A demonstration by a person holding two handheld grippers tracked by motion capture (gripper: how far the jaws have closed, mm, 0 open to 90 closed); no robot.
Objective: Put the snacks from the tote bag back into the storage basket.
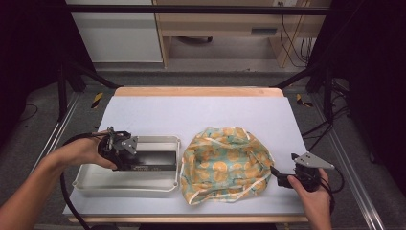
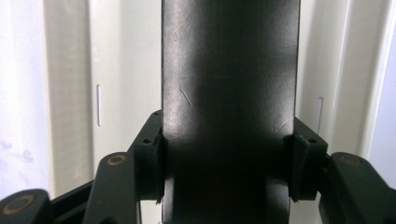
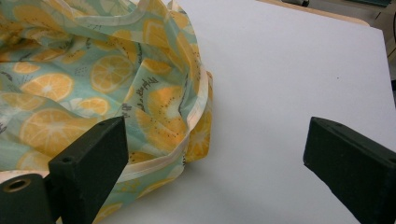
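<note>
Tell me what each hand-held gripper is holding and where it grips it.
The left hand-held gripper clamps the black flat object across its two long edges, over the white tray. The right hand-held gripper is open, holding nothing.

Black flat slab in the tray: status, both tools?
Left tool shut on black flat slab over white plastic tray. Right tool open beside orange-print fabric bag. Nothing blocking.

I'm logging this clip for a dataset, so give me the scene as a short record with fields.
surface: table with a pale cover
tray: white tray, left of the cloth
box: black box, lying in the tray
cloth: orange-slice print cloth, bunched, right of the tray
left tool: jaws closed on the box's sides
right tool: jaws open, at the cloth's right edge, holding nothing
</note>
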